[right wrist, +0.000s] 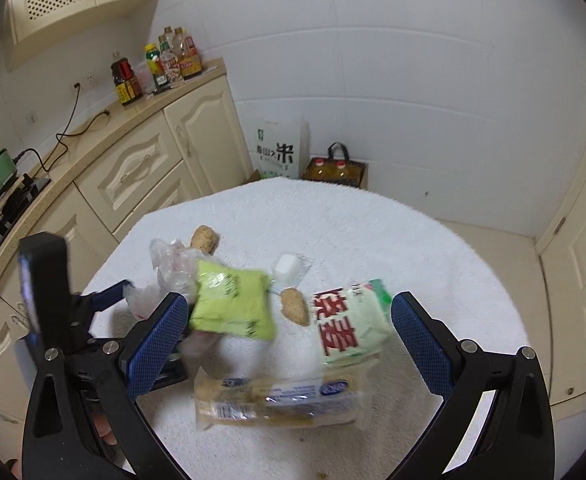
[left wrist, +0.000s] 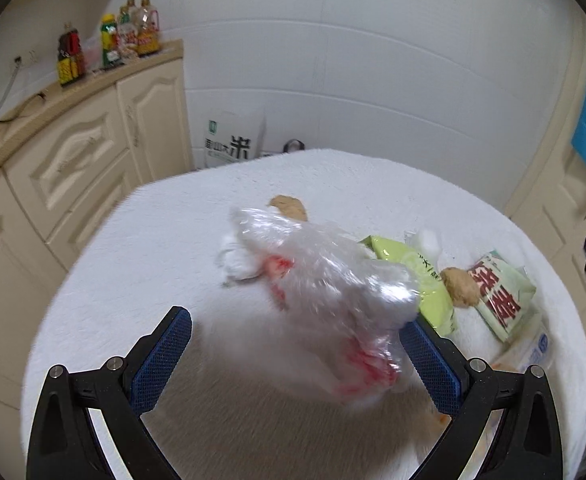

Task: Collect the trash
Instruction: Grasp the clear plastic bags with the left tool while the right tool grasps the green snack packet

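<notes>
A clear plastic bag (left wrist: 325, 280) with red print lies blurred between the fingers of my open left gripper (left wrist: 297, 344), touching the right pad; it also shows in the right wrist view (right wrist: 169, 268). Beside it lie a lime-green packet (left wrist: 429, 280) (right wrist: 233, 308), a green-white packet with red characters (left wrist: 501, 296) (right wrist: 349, 324), two brown lumps (left wrist: 459, 288) (left wrist: 289, 206), a small white wrapped piece (right wrist: 289, 268) and a long clear wrapper (right wrist: 277, 400). My right gripper (right wrist: 289, 344) is open above the packets, holding nothing.
The trash lies on a round table with a white fluffy cloth (right wrist: 353, 224). Cream cabinets (right wrist: 141, 168) with sauce bottles (right wrist: 169, 60) stand left. A rice bag (right wrist: 277, 148) and an oil box (right wrist: 337, 168) sit on the floor behind.
</notes>
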### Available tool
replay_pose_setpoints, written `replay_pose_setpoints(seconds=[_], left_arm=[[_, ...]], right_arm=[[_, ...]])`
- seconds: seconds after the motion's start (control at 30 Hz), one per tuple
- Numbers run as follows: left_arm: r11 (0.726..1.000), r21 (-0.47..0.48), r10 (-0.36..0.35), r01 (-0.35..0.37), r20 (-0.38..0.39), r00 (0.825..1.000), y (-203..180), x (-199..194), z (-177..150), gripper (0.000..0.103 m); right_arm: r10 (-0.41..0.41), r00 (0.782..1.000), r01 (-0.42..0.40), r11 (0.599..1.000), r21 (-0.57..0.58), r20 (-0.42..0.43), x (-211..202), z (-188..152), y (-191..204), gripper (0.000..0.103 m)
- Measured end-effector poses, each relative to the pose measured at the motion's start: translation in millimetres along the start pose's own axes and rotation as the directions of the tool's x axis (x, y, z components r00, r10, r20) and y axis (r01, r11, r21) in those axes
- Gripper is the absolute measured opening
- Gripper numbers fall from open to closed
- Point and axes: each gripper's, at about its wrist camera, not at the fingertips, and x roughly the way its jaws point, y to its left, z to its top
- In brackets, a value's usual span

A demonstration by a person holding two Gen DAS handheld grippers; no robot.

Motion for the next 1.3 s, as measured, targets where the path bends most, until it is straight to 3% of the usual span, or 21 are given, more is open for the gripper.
replay_pose_setpoints(seconds=[0.07, 0.1, 0.13, 0.23, 0.4, 0.6, 0.73, 0.87, 1.0, 1.1, 1.3], left_arm=[[0.998, -0.041, -0.058, 0.057, -0.016, 0.998, 2.8, 12.8, 6.3, 0.086], [0.994, -0.062, -0.092, 0.091, -0.023, 0.995, 4.1, 17.5, 8.8, 0.067], [0.99, -0.077, -0.121, 0.119, -0.027, 0.992, 3.3, 21.7, 12.6, 0.056], [0.99, -0.064, -0.125, 0.124, -0.011, 0.992, 3.0, 23.7, 18.4, 0.041], [0.988, -0.094, -0.12, 0.12, 0.005, 0.993, 8.9, 20.8, 24.3, 0.038], [0.994, -0.091, -0.06, 0.062, 0.019, 0.998, 7.9, 9.7, 18.6, 0.038], [0.994, -0.096, -0.045, 0.046, 0.017, 0.999, 7.7, -2.6, -3.6, 0.038], [0.994, -0.096, -0.042, 0.044, 0.022, 0.999, 3.9, -11.8, -14.6, 0.038], [0.994, -0.1, -0.044, 0.047, 0.032, 0.999, 1.7, -22.1, -27.2, 0.038], [0.994, -0.094, -0.048, 0.052, 0.045, 0.998, -1.6, -29.5, -30.6, 0.037], [0.995, -0.072, -0.055, 0.062, 0.093, 0.994, -4.1, -75.1, -47.5, 0.037]], right_arm=[[0.007, 1.0, -0.007, 1.0, -0.006, -0.013, 7.2, -0.2, 3.7, 0.102], [0.016, 1.0, -0.016, 1.0, -0.008, -0.02, 10.9, -0.7, 5.7, 0.102], [0.02, 0.999, -0.021, 1.0, -0.008, -0.026, 13.7, -0.8, 6.8, 0.102], [0.027, 0.999, -0.027, 1.0, -0.006, -0.041, 22.3, -1.1, 8.1, 0.101], [0.039, 0.997, -0.04, 0.999, -0.011, -0.064, 36.2, -0.7, 13.7, 0.099], [0.065, 0.99, -0.075, 0.994, -0.079, -0.126, 69.3, -7.2, 38.3, 0.092], [0.052, 0.986, -0.071, 0.991, -0.115, -0.157, 95.2, -12.0, 51.2, 0.089], [-0.003, 0.983, -0.025, 0.988, -0.154, -0.182, 118.0, -18.1, 56.5, 0.064], [0.012, 0.985, -0.039, 0.988, -0.15, -0.172, 113.2, -21.1, 55.6, 0.043], [0.055, 0.985, -0.074, 0.991, -0.114, -0.162, 102.6, -21.1, 50.3, 0.037], [0.111, 0.988, -0.121, 0.989, -0.09, -0.109, 68.4, -18.6, 46.2, 0.037]])
